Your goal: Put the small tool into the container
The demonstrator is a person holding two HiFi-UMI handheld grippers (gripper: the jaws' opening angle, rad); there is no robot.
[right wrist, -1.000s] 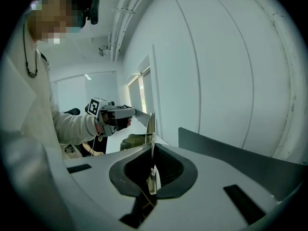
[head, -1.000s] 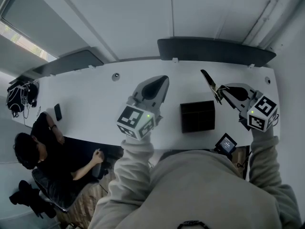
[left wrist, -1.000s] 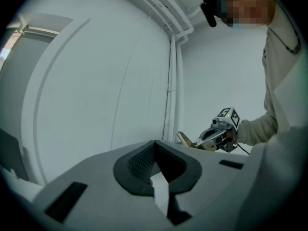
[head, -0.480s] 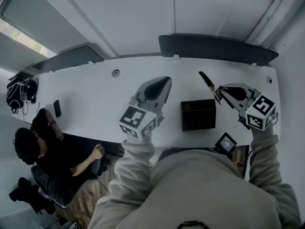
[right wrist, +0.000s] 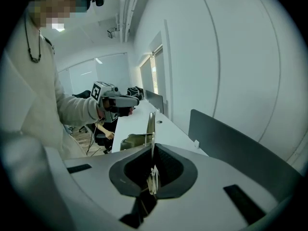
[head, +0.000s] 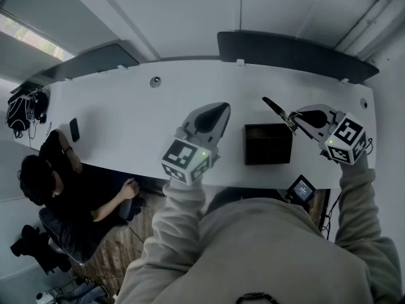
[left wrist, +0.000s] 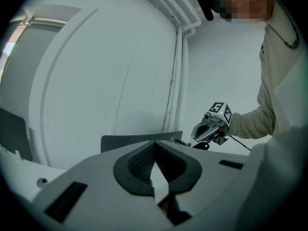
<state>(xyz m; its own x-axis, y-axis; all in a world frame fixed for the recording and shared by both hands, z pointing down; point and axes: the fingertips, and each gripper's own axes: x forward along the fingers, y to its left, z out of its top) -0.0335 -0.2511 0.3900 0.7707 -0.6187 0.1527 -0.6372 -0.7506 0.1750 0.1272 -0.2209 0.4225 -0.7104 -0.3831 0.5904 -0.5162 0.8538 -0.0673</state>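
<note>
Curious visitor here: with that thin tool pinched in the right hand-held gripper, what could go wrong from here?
The small tool is pinched only at one end by the right hand-held gripper, so it might swivel or slip. It seems not yet over the container; released now, it would probably hit the table.

Plainly an office: long white desk (head: 126, 119) with a round cable grommet (head: 155, 82) set in its top, dark partition screens (head: 291, 54) standing along its far edge, a phone (head: 74, 130) lying toward its left end, a black bag (head: 22, 116) at that end, a seated person (head: 44, 182) at its near side on a black office chair (head: 60, 242), window (head: 28, 35) beyond its far left corner
</note>
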